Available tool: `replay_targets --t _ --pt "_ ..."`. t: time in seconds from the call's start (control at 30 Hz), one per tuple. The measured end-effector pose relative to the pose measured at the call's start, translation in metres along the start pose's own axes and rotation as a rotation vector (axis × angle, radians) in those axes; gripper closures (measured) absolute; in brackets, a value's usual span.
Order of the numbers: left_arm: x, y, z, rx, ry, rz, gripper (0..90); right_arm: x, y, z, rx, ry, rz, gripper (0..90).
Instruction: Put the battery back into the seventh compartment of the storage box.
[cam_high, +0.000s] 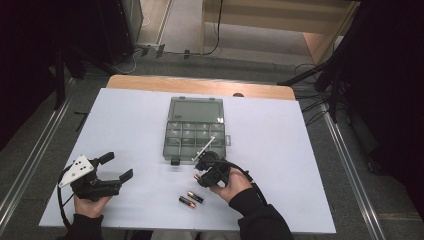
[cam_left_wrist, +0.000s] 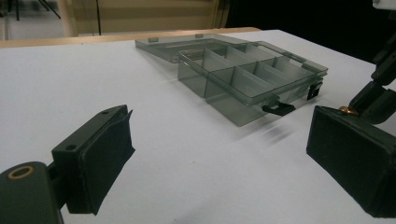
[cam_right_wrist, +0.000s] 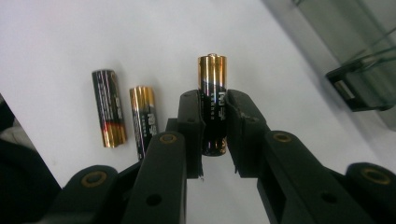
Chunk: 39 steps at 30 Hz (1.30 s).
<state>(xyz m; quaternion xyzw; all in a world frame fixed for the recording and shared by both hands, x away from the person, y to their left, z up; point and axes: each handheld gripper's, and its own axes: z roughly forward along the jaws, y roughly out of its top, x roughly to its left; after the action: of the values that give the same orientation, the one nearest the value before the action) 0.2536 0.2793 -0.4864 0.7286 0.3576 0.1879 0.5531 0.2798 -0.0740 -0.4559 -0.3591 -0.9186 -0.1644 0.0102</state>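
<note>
A black and gold battery (cam_right_wrist: 213, 88) stands clamped between the jaws of my right gripper (cam_right_wrist: 214, 120), which is shut on it; that gripper (cam_high: 205, 169) hovers just in front of the organizer box. Two more batteries (cam_right_wrist: 109, 107) (cam_right_wrist: 143, 119) lie side by side on the white table, also seen in the high view as a battery (cam_high: 195, 196) and its neighbour (cam_high: 186, 201). The smoky transparent organizer box (cam_high: 194, 135) lies with its lid open at table centre, its compartments (cam_left_wrist: 254, 74) look bare. My left gripper (cam_high: 116, 166) rests open at the front left, with nothing between its pads (cam_left_wrist: 105, 161).
A white sheet covers the table (cam_high: 125, 125), with a wooden edge (cam_high: 200, 86) at the far side. The box's black latches (cam_left_wrist: 279, 109) face me. Cables and stands crowd the floor beyond the table.
</note>
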Motion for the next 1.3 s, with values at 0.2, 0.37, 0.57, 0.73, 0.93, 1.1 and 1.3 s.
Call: replay_targets --t 0.2,0.37,0.57,0.73,0.93,1.1,1.3 --pt "0.000 0.000 0.000 -0.002 -0.002 -0.002 6.8 -0.002 0.008 -0.004 -0.032 0.000 0.029 77.9" --pt "0.000 0.000 0.001 0.003 -0.003 0.001 6.8 -0.006 0.015 -0.007 -0.053 -0.003 0.059 77.9" --pt "-0.002 -0.001 0.002 0.007 -0.002 0.008 6.8 -0.017 0.023 -0.009 -0.085 -0.019 0.108 77.8" --pt "-0.001 -0.001 0.002 0.004 -0.004 0.010 6.8 -0.029 0.026 -0.013 -0.152 0.014 0.209 77.9" --pt "-0.001 -0.001 0.004 0.006 -0.007 0.016 6.8 -0.042 0.025 -0.016 -0.217 0.053 0.354 77.9" --pt "0.000 -0.001 0.005 -0.002 -0.001 0.020 6.8 -0.055 0.026 -0.015 -0.260 0.139 0.466 77.9" --pt "-0.001 0.000 0.006 -0.004 -0.003 0.027 6.9 -0.069 0.026 -0.012 -0.289 0.178 0.599 77.9"
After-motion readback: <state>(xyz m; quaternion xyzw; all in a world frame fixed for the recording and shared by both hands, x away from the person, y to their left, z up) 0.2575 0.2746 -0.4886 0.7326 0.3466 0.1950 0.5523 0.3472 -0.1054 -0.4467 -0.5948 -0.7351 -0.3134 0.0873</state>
